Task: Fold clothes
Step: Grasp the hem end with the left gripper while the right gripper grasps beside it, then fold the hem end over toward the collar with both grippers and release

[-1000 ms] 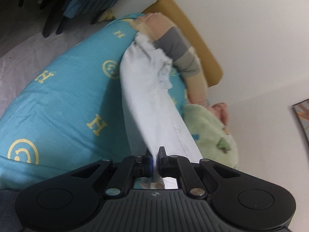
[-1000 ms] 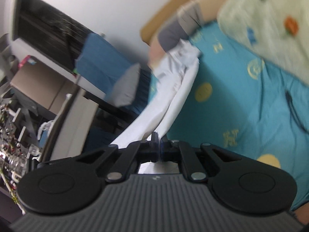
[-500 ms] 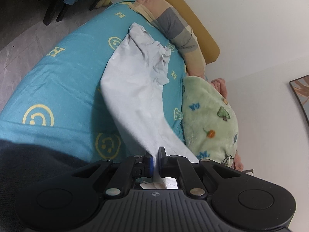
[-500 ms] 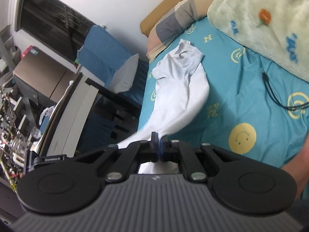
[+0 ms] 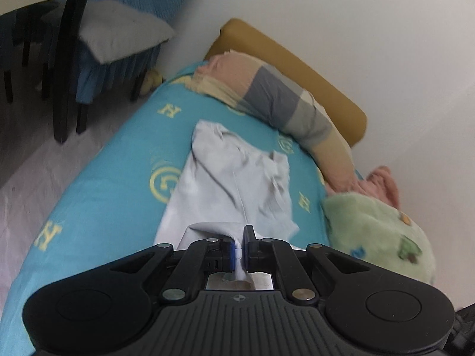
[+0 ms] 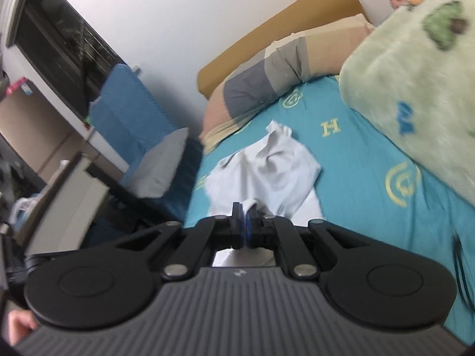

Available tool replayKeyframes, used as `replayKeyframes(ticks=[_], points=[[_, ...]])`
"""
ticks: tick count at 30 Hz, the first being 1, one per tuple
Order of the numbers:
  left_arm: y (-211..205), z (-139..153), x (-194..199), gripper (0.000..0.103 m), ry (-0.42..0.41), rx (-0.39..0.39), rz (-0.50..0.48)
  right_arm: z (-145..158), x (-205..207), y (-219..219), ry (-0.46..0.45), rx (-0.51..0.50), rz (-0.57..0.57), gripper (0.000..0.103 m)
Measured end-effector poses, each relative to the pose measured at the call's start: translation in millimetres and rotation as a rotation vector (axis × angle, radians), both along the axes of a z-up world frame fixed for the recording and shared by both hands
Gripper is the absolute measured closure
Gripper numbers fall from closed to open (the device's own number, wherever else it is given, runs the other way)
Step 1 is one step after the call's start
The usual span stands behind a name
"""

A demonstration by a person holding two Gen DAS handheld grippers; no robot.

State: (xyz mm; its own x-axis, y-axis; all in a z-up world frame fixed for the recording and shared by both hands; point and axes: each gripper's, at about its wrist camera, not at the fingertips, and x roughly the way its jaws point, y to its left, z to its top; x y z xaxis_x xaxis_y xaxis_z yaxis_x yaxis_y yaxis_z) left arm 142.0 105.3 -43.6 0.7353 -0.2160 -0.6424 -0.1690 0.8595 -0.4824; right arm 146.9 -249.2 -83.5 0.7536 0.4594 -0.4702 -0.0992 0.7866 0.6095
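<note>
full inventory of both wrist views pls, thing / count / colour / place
garment: 1, white, spread on the bed, near edge pinched by both grippers
bed sheet: 1, turquoise with yellow print, covers the bed
pillow: 1, pink, grey and beige blocks, against the headboard
headboard: 1, mustard, at the wall
fleece blanket: 1, pale green with prints, bunched beside the pillow
chair: 1, blue cover, beside the bed
cushion: 1, grey, on the chair
left hand-held gripper: 1, black, shut on the garment
right hand-held gripper: 1, black, shut on the garment
</note>
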Motion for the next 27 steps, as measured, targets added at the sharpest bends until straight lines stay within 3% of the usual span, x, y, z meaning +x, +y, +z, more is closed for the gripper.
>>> replayKeyframes(ticks=[3,7,11,15,17,18,19,20,21,22,27], points=[[0,-32,33,0.097,-0.028,0.062,0.027,-27,40,12,-0.02,-0.057,0.008,0.098],[-10,-69,70,0.097,-0.048,0.213,-0.009,-62,79,25,-0.047,-0.139,0.033,0.098],[-13,-101,90,0.097,-0.021,0.25,-0.023,-90,97,33,-0.055,-0.198,0.036,0.098],[-10,-107,92,0.09,0.005,0.252,-0.033,-100,99,37,-0.036,-0.203,0.02,0.095],[-9,-100,88,0.062,0.01,0.263,-0.033,-97,96,37,-0.028,-0.195,0.021,0.094],[-10,-95,82,0.04,0.001,0.264,-0.046,-95,94,37,-0.021,-0.189,0.03,0.092],[-11,-89,76,0.032,-0.009,0.262,-0.063,-91,90,38,-0.016,-0.184,0.043,0.084],[-12,-84,70,0.032,-0.02,0.261,-0.081,-87,84,38,-0.018,-0.181,0.052,0.075],[-14,-78,62,0.031,-0.026,0.263,-0.088,-82,75,38,-0.037,-0.187,0.052,0.051],[-17,-72,54,0.029,-0.031,0.267,-0.093,-77,66,38,-0.056,-0.193,0.052,0.035],[-35,-42,4,0.022,-0.085,0.263,-0.116,-51,19,38,-0.115,-0.231,0.072,0.034]])
